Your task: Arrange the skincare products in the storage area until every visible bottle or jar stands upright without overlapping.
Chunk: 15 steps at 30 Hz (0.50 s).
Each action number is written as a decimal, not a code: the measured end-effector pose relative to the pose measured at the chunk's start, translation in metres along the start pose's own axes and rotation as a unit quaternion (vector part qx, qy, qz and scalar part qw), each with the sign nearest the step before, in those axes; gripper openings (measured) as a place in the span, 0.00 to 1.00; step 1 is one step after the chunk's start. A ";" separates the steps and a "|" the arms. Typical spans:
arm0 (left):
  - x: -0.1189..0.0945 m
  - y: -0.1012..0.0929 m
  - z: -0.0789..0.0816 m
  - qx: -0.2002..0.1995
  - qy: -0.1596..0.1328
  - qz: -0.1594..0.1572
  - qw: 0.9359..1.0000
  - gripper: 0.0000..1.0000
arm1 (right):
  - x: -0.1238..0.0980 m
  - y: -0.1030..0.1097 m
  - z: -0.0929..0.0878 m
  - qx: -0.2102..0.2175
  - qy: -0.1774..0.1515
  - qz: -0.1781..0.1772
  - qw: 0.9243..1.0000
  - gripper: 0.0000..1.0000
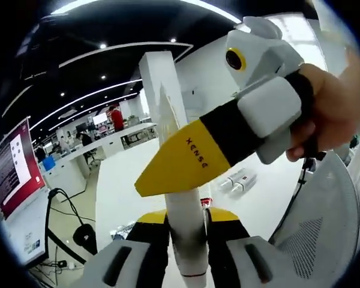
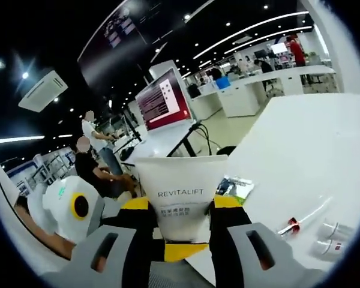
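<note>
Left gripper (image 1: 186,225): its jaws rise at 6 o'clock in the left gripper view, clenched on the lower body of a white tube (image 1: 183,198) that stands up between them.
Right gripper (image 2: 181,222): its jaws are clamped on the flat crimped end of the same tube (image 2: 181,195), which carries the word REVITALIFT; in the left gripper view this gripper (image 1: 192,159) reaches in from 2 o'clock, held by a hand (image 1: 333,108).
Tube position: held in the air by both grippers, above the white counter (image 2: 300,150).
Other products: two small white bottles (image 2: 330,239) lie on their sides on the counter at 4 o'clock in the right gripper view, beside a thin clear stick with a red band (image 2: 303,221).
Surroundings: a red screen (image 2: 162,102) at 11 o'clock in the right gripper view; people at the far desks.
</note>
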State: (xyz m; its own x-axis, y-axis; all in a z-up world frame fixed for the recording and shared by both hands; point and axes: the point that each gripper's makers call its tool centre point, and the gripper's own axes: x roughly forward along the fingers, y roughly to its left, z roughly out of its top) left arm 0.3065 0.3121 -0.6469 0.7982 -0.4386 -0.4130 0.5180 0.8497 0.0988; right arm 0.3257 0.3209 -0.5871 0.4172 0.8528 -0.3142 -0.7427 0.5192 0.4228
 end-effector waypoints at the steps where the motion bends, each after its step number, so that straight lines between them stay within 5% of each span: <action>1: 0.000 0.000 -0.002 -0.004 0.002 0.000 1.000 0.25 | -0.001 -0.003 0.001 -0.001 -0.001 -0.002 1.000 0.32; 11: 0.012 0.016 -0.051 -0.074 0.069 0.015 0.995 0.59 | -0.015 -0.042 0.016 -0.002 -0.017 -0.047 0.999 0.33; 15: 0.022 0.014 -0.071 -0.063 0.102 0.011 0.993 0.60 | -0.021 -0.059 0.020 -0.001 -0.021 -0.067 0.998 0.33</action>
State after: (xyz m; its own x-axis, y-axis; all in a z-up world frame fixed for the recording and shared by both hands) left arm 0.3095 0.3354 -0.7183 0.7235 -0.3627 -0.5874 0.4491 0.8935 0.0014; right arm 0.3718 0.2732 -0.5882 0.5348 0.7773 -0.3312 -0.6803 0.6286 0.3769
